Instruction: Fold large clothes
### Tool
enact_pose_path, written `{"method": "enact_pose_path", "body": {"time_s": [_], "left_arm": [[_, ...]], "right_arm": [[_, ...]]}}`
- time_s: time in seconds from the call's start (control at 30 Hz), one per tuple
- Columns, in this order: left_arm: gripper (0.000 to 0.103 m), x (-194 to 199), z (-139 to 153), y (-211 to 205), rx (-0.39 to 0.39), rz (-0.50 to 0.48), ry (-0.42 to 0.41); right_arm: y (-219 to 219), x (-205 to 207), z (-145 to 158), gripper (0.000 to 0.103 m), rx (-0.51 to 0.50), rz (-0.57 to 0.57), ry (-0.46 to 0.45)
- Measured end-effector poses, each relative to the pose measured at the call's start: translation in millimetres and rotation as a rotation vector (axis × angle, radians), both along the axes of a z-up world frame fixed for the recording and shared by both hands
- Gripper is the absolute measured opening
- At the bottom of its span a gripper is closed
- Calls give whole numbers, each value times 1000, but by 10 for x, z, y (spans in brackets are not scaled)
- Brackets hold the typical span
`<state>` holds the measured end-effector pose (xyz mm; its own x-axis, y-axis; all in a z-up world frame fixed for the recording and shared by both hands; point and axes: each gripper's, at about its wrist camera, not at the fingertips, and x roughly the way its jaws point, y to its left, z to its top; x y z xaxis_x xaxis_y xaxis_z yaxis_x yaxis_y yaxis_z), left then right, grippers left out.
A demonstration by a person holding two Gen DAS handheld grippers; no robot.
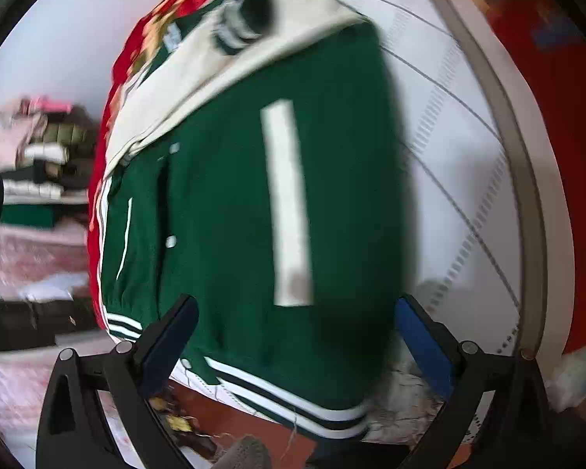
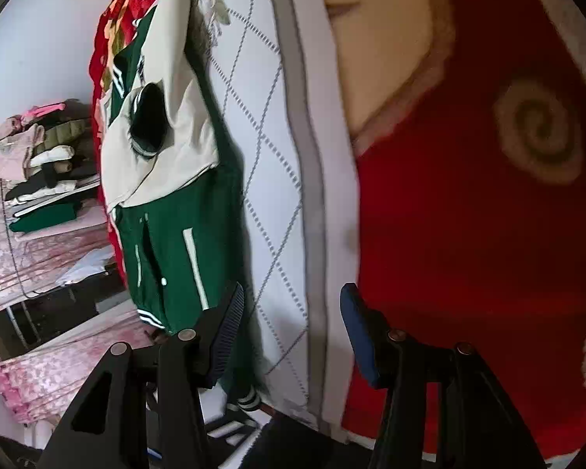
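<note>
The left gripper (image 1: 295,322) and right gripper (image 2: 291,305) are hanging wide open, holding nothing. The green-and-cream varsity jacket (image 1: 254,203) is lying on the white quilted mattress (image 1: 449,136). A clothes stack (image 2: 47,164) is sitting beyond, blurred.

Both fisheye views bend straight lines strongly toward the rim and end in a black vignette at the corners. Lighting is even, soft daylight with no glare. The left wrist view is heavily motion-blurred: the green jacket (image 1: 254,203) and the stacked clothes (image 1: 43,148) smear. The right wrist view is sharper, though the red blanket (image 2: 468,215) reads soft. The jacket casts a dark shadow on the white quilted mattress (image 2: 269,179).
</note>
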<state>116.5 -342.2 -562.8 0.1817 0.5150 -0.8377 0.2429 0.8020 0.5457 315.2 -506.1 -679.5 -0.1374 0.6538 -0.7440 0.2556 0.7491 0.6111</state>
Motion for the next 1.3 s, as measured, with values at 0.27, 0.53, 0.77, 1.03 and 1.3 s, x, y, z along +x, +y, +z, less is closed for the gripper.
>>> {"method": "enact_pose_path", "body": {"time_s": [0.27, 0.53, 0.77, 1.03, 1.3], "left_arm": [[103, 212, -315, 73, 142, 48, -41], [103, 488, -329, 606, 172, 166, -69], [65, 395, -155, 638, 55, 193, -101], [11, 383, 173, 758, -81, 228, -176], [8, 350, 512, 1035, -166, 252, -234]], "right_arm": [[39, 371, -21, 54, -26, 27, -31], [354, 863, -269, 54, 62, 16, -58], [733, 1458, -561, 65, 302, -96, -88], [1414, 1832, -558, 84, 364, -41, -96], [1996, 1952, -234, 21, 149, 12, -89]]}}
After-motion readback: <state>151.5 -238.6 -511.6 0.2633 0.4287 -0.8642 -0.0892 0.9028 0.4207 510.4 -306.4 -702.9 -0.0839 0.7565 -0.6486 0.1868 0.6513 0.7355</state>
